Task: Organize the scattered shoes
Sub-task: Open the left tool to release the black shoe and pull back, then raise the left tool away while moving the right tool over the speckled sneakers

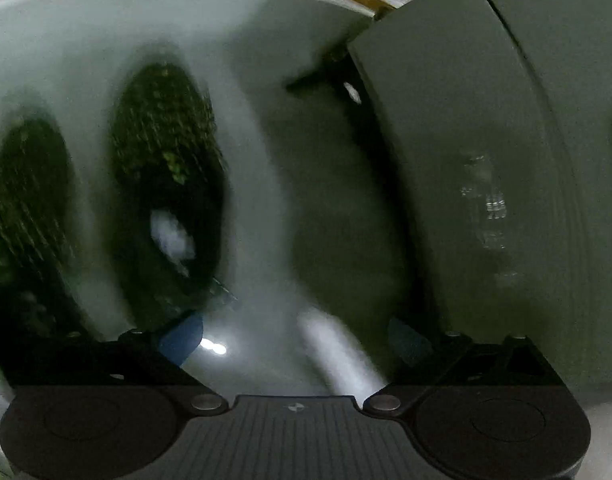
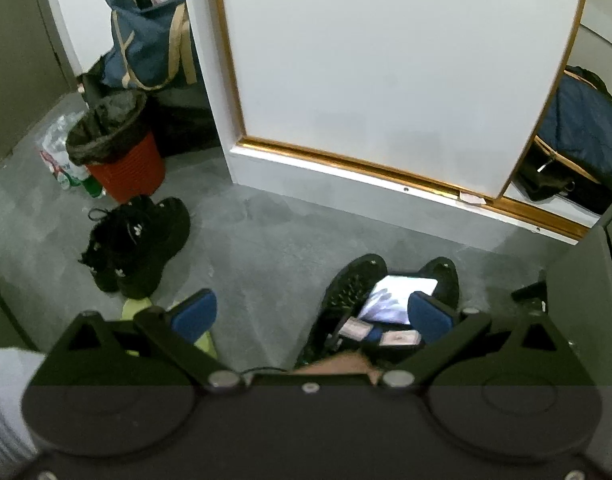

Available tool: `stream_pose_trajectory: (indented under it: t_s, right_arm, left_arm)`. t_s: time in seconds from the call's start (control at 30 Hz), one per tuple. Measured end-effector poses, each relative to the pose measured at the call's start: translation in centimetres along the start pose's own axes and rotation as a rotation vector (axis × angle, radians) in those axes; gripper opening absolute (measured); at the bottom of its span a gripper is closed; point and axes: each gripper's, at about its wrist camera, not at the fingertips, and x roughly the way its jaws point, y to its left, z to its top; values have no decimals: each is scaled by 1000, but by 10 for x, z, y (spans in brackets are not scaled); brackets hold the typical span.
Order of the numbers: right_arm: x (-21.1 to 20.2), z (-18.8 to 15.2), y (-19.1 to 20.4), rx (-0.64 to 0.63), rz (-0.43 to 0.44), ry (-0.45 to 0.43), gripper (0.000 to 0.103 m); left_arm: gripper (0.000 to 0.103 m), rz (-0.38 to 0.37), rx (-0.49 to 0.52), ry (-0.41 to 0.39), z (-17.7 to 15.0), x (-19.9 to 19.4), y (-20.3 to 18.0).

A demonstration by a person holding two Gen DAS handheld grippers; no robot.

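Shoes are seen in both views. The right gripper (image 2: 312, 314) is held wide apart above the grey floor (image 2: 245, 240), with nothing between its blue pads (image 2: 193, 314). A dark pair (image 2: 135, 244) lies to its left, beside a red bin (image 2: 125, 170). The left gripper (image 1: 293, 340) is also spread and empty; two dark shoes (image 1: 165, 184) are blurred on the floor to its left, near a grey panel (image 1: 446, 160).
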Motion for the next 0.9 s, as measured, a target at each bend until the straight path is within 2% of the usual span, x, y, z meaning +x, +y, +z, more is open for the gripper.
stream_pose_trajectory:
  t_s: [0.03,0.1,0.13,0.2,0.3,0.37,0.47,0.5,0.57,0.6,0.63,0.77,0.87,0.9]
  right_arm:
    - [0,0,0,2,1,-1,103]
    - [-1,0,-1,5,2,-4,103]
    - [-1,0,-1,6,3,-5,103]
    - [-1,1,-2,9,4,-8,103]
    - [-2,1,-3,14,11,-12,103]
    - [-2,2,-4,18,12,-15,103]
    - [-2,2,-3,19,8,-15,103]
    - [-2,2,-3,17,8,-15,103]
    - [-2,2,-2,15,12,-14,103]
    - [-1,2,-2,14,14,-14,103]
    - [-1,2,-2,14,14,-13,103]
    - [-2,2,-3,19,4,-17,103]
    - [-2,3,-3,21,8,-20,103]
    - [-2,3,-3,21,9,-21,103]
  left_arm:
    - [88,75,94,6,10,4,-9]
    - [74,98,168,62,15,20,-19]
    - [64,110,205,89,18,29,-24]
    - [58,134,279,145,23,45,-35]
    - [58,169,388,227,30,69,-50]
    - [58,199,412,241,23,72,-52]
    - [58,248,420,302,17,87,-39]
    - [50,259,428,361,14,101,-31]
    - [40,238,471,364,1,100,-30]
    - [30,230,473,369,-2,97,-30]
    - [26,222,475,375,-4,95,-31]
    - [24,187,481,431,-23,84,-27]
    - [24,203,465,391,-36,67,-19]
    - [24,191,428,368,-37,61,-14]
